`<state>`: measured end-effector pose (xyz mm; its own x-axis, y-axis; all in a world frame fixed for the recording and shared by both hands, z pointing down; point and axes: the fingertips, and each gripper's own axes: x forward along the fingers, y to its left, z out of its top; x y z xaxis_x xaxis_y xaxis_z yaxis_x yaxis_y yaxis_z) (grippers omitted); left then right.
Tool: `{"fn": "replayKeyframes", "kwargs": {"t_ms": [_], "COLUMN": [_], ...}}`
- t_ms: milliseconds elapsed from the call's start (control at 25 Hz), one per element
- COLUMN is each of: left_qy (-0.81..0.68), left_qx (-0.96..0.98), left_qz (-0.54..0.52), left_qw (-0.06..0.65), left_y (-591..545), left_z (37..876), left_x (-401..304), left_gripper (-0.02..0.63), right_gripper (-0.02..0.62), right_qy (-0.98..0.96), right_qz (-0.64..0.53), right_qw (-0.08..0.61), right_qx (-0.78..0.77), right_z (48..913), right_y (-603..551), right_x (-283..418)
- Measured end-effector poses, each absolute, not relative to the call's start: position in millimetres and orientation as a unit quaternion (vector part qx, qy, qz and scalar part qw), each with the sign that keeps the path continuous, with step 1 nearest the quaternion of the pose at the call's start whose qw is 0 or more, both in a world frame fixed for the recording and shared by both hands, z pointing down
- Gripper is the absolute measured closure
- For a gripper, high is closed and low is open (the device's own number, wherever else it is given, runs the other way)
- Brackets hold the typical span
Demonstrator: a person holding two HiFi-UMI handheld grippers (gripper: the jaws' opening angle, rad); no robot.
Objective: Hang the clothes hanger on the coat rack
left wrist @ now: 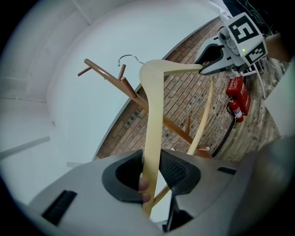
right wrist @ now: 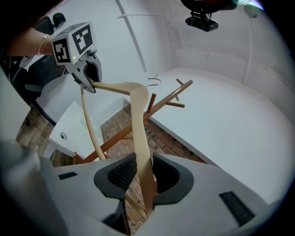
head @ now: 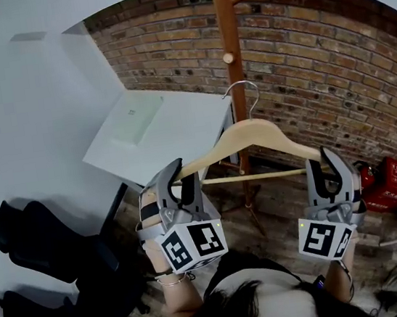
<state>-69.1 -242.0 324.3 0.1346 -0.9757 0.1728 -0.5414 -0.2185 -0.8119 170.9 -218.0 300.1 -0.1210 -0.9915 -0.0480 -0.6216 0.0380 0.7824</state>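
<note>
Hanger (head: pixel 244 140) in air before rack (head: pixel 228 40). Head view alone shows hook beside pole, on no peg. Gripper views show pads pressing: left gripper (head: pixel 174 170) clamps left end, right gripper (head: pixel 329 161) right end.

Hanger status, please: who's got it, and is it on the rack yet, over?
Left gripper and right gripper each clamped on one end of the wooden hanger. Hook free, on no coat rack peg yet. Nothing seen between.
</note>
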Motion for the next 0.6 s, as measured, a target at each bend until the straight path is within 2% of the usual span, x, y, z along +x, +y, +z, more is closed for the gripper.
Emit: {"fn": "replayKeyframes", "kwargs": {"t_ms": [600], "left_qy": [0.532], "left_qx": [-0.701], "left_qz": [-0.356], "left_qw": [0.314], "left_y": [-280.1], "left_z": [312.4], "left_x": [-77.8], "left_gripper": [0.497], "right_gripper": [0.476], "right_qy": [-0.653], "right_qz": [-0.336], "right_qw": [0.273], "right_qx": [0.621], "right_z": [288.7], "right_y": [-246.3], "right_x": [161.0]}}
